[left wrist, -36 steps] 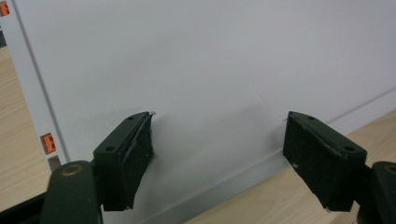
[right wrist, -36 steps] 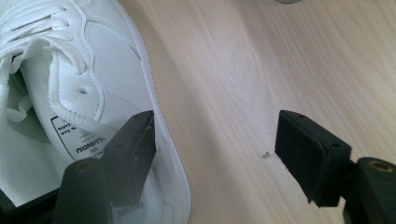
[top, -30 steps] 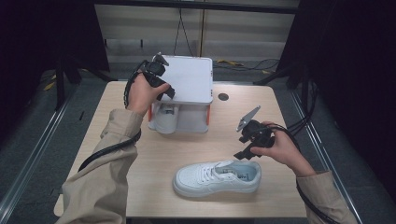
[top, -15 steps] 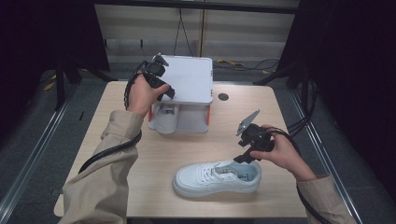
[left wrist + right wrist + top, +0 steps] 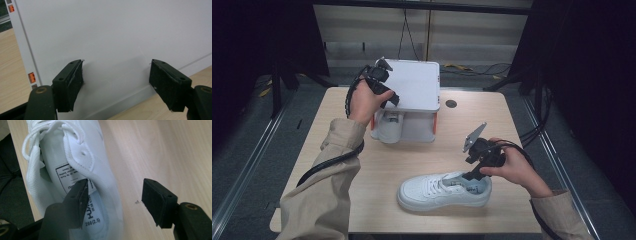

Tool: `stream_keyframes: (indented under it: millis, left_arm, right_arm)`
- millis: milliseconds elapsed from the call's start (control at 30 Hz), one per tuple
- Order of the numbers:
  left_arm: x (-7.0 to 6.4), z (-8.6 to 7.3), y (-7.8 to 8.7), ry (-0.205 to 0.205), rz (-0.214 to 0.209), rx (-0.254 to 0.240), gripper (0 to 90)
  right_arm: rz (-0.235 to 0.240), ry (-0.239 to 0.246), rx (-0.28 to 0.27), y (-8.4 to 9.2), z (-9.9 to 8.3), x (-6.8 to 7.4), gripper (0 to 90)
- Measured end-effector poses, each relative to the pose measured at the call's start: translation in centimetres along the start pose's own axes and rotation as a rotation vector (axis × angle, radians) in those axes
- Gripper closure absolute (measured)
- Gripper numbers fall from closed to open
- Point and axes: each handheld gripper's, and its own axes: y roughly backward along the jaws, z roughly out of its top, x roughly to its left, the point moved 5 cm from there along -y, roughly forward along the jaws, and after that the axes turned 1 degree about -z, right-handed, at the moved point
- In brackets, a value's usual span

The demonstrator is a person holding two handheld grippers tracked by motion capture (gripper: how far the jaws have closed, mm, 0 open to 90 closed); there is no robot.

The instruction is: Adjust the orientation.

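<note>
Between the two black pads of the right gripper (image 5: 113, 203): the far side wall of the white sneaker (image 5: 75, 170) at its collar, one pad down inside the opening over the printed insole, the other outside above bare wood, neither clearly pressing yet. Jaws fairly wide, just now closing in on that wall. Seen from above, right gripper (image 5: 475, 172) tilted down into the heel end of the sneaker (image 5: 444, 191), held by the right hand (image 5: 512, 167). Sneaker flat on its sole near the front edge of the wooden table (image 5: 362, 170), toe pointing to the person's left.

Farther back, left gripper (image 5: 115, 85) spread wide, pads apart with nothing between them, facing the white panel of the box (image 5: 112, 32). From above, left gripper (image 5: 387, 92) up at the left edge of the white box (image 5: 414, 85), gripped by the left hand (image 5: 364, 102). Under that lid, a second white shoe (image 5: 388, 127) partly showing.
</note>
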Motion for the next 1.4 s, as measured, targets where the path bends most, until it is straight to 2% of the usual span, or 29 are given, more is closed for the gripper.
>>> stream_keyframes:
  millis: [67, 100, 133, 167, 200, 267, 300, 400, 433, 500, 533, 567, 600, 633, 700, 800, 833, 867, 933, 1033, 1067, 1100, 1133, 1233, 1267, 1333, 1400]
  left_arm:
    - [0.0, 0.0, 0.0, 0.004, -0.001, -0.002, 26.8]
    - [0.0, 0.0, 0.0, 0.004, -0.001, -0.002, 26.8]
    - [0.0, 0.0, 0.0, 0.004, -0.001, -0.001, 26.8]
    - [0.0, 0.0, 0.0, 0.004, -0.001, -0.001, 26.8]
    - [0.0, 0.0, 0.0, 0.000, 0.000, 0.000, 26.8]
    - [0.0, 0.0, 0.0, 0.001, -0.001, -0.003, 26.8]
    - [0.0, 0.0, 0.0, 0.005, -0.001, -0.009, 26.8]
    - [-0.1, -0.1, 0.0, 0.003, 0.002, -0.009, 27.3]
    - [-0.1, -0.1, 0.0, 0.003, 0.002, -0.010, 27.3]
    - [-0.1, -0.1, 0.0, 0.004, 0.002, -0.012, 27.9]
    - [-0.1, -0.1, 0.0, 0.003, 0.001, -0.013, 27.9]
    - [-0.1, -0.1, 0.0, 0.003, 0.001, -0.013, 27.9]
    - [-0.1, -0.1, 0.0, 0.002, -0.001, -0.012, 28.0]
    - [-0.1, -0.1, 0.0, 0.002, -0.001, -0.012, 28.0]
    - [-0.1, 0.0, 0.0, 0.003, -0.003, -0.015, 28.1]
    - [-0.1, 0.0, 0.0, 0.000, -0.004, -0.012, 28.1]
    - [-0.1, 0.0, 0.0, 0.003, -0.005, -0.015, 28.1]
    - [-0.1, 0.0, 0.0, 0.001, -0.004, -0.015, 28.1]
    - [-0.1, -0.1, 0.0, 0.000, -0.003, -0.020, 28.2]
    - [-0.1, -0.1, 0.0, 0.001, -0.002, -0.020, 28.2]
    - [-0.1, -0.1, 0.0, 0.002, -0.002, -0.020, 28.2]
    - [-0.1, -0.1, 0.0, 0.003, -0.001, -0.019, 28.2]
    - [-0.1, -0.1, 0.0, 0.001, 0.000, -0.016, 28.3]
    - [-0.1, -0.1, 0.0, 0.003, -0.001, -0.018, 28.3]
    - [-0.1, -0.1, 0.0, 0.003, -0.001, -0.020, 28.3]
    - [-0.1, -0.1, 0.0, 0.003, -0.002, -0.021, 28.3]
    - [-0.1, -0.1, 0.0, 0.002, -0.002, -0.021, 28.3]
  right_arm:
    - [0.000, 0.006, -0.002, -0.7, 0.3, 0.0, 48.9]
    - [0.000, 0.006, -0.002, -0.7, 0.3, 0.0, 48.9]
    - [0.011, 0.045, 0.026, -1.2, 0.5, 0.2, 57.1]
    - [0.011, 0.045, 0.026, -1.2, 0.5, 0.2, 57.1]
    - [0.001, 0.073, 0.054, -1.6, 0.7, 0.3, 67.6]
    - [0.003, 0.087, 0.060, -1.7, 0.8, 0.4, 69.7]
    - [-0.011, 0.083, 0.063, -1.5, 1.0, 0.5, 75.8]
    - [-0.020, 0.078, 0.056, -1.3, 1.3, 0.5, 78.3]
    - [-0.040, 0.064, 0.036, -1.1, 1.6, 0.3, 78.6]
    - [-0.045, 0.061, 0.026, -0.9, 1.8, 0.2, 78.6]
    - [-0.064, 0.044, -0.017, -0.2, 2.4, -0.3, 78.5]
    - [-0.064, 0.044, -0.017, -0.2, 2.4, -0.3, 78.5]
    - [-0.084, -0.005, -0.045, 0.3, 2.9, -1.1, 78.5]
    - [-0.084, -0.005, -0.045, 0.3, 2.9, -1.1, 78.5]
    - [-0.092, -0.089, -0.090, 0.7, 3.2, -2.3, 78.7]
    - [-0.096, -0.116, -0.108, 0.5, 3.4, -2.8, 78.8]
    - [-0.093, -0.153, -0.124, 0.3, 3.5, -3.1, 78.7]
    - [-0.089, -0.156, -0.127, -0.1, 3.6, -3.2, 78.6]
    - [-0.072, -0.159, -0.098, -1.3, 3.5, -3.0, 78.0]
    - [-0.049, -0.164, -0.078, -1.6, 3.2, -2.8, 77.1]
    - [-0.041, -0.161, -0.053, -1.8, 2.9, -2.5, 75.7]
    - [-0.041, -0.161, -0.053, -1.8, 2.9, -2.5, 75.7]
    - [-0.054, -0.147, -0.025, -1.9, 2.6, -2.1, 73.9]
    - [-0.057, -0.138, -0.017, -1.5, 2.5, -2.0, 72.6]
    - [-0.051, -0.138, -0.010, -1.3, 2.4, -2.1, 65.7]
    - [-0.051, -0.149, 0.000, -1.3, 2.3, -2.1, 62.3]
    - [-0.069, -0.126, 0.054, -1.8, 1.9, -2.1, 60.3]
